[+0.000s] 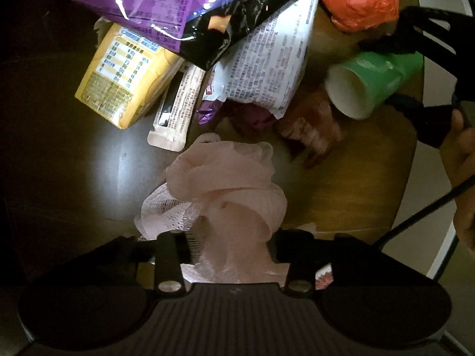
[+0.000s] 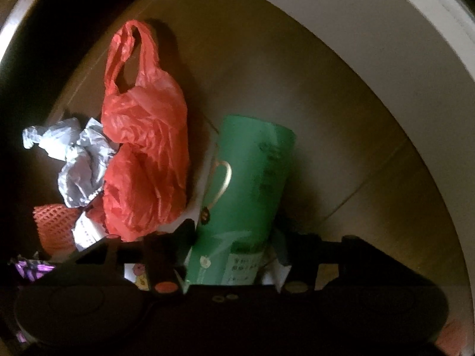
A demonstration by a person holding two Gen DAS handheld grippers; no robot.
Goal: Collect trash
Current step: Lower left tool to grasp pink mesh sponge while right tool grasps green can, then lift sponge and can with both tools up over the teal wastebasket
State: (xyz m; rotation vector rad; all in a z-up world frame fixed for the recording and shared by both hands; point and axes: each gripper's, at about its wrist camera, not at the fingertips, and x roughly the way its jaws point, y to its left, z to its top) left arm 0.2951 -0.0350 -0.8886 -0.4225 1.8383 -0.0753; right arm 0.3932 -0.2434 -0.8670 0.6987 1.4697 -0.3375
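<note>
Left wrist view: left claw grips pink mesh wad on bench (wrappers piled behind); right claw clamps green cup.

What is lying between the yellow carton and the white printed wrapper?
A slim pale packet lies between the yellow carton and the white printed wrapper, in the left wrist view.
</note>
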